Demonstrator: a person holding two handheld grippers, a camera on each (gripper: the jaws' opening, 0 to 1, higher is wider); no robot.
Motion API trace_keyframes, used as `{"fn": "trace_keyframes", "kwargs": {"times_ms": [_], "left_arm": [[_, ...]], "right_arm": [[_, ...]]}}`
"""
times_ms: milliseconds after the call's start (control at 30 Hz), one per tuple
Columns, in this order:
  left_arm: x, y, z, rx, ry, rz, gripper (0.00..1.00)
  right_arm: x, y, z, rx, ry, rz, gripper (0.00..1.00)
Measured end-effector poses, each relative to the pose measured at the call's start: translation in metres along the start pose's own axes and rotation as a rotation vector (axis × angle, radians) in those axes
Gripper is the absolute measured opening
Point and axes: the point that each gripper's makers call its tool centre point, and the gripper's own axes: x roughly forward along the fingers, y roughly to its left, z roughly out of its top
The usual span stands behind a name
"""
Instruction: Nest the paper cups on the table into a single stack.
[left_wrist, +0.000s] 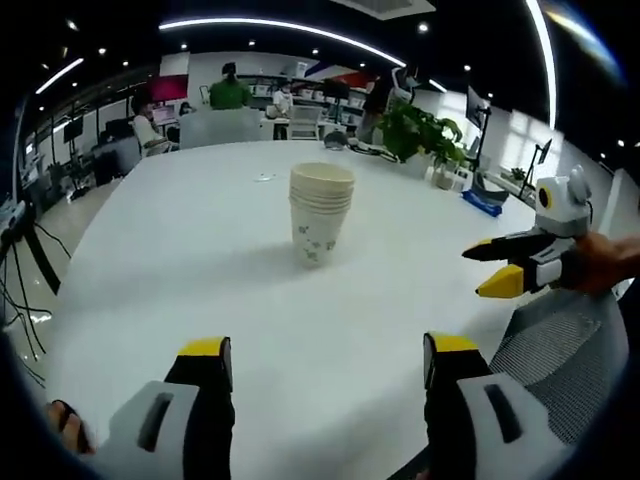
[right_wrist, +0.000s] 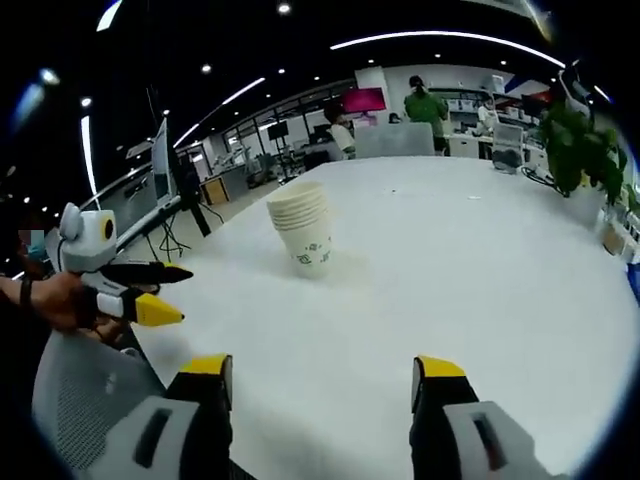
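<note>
A stack of several nested paper cups (left_wrist: 321, 212) stands upright on the white table (left_wrist: 200, 260), cream with a small printed pattern low on the outer cup. My left gripper (left_wrist: 330, 360) is open at the near table edge, well short of the stack, nothing between its yellow-tipped fingers. The right gripper (left_wrist: 495, 266) comes in from the right, open and empty, off the table's side. In the right gripper view the same cup stack (right_wrist: 304, 227) stands ahead and left of centre; my right gripper (right_wrist: 325, 378) is open, and the left gripper (right_wrist: 165, 292) is at the left, held by a hand.
A grey mesh chair back (left_wrist: 565, 350) sits under the right gripper at the table edge. A potted plant (left_wrist: 425, 132) and a blue item (left_wrist: 487, 200) stand at the table's far right. People and desks fill the office behind. Another mesh chair (right_wrist: 85, 400) is below the left gripper.
</note>
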Motion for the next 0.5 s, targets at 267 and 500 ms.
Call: {"fn": "trace_keyframes", "kwargs": {"times_ms": [267, 500], "left_arm": [[0.0009, -0.002, -0.0001, 0.005, -0.003, -0.007, 0.76], [0.0, 0.0005, 0.0022, -0.003, -0.014, 0.001, 0.77]], "right_arm": [[0.0034, 0.0039, -0.0024, -0.016, 0.015, 0.012, 0.74], [0.0023, 0.0027, -0.0015, -0.014, 0.007, 0.01, 0.75]]}}
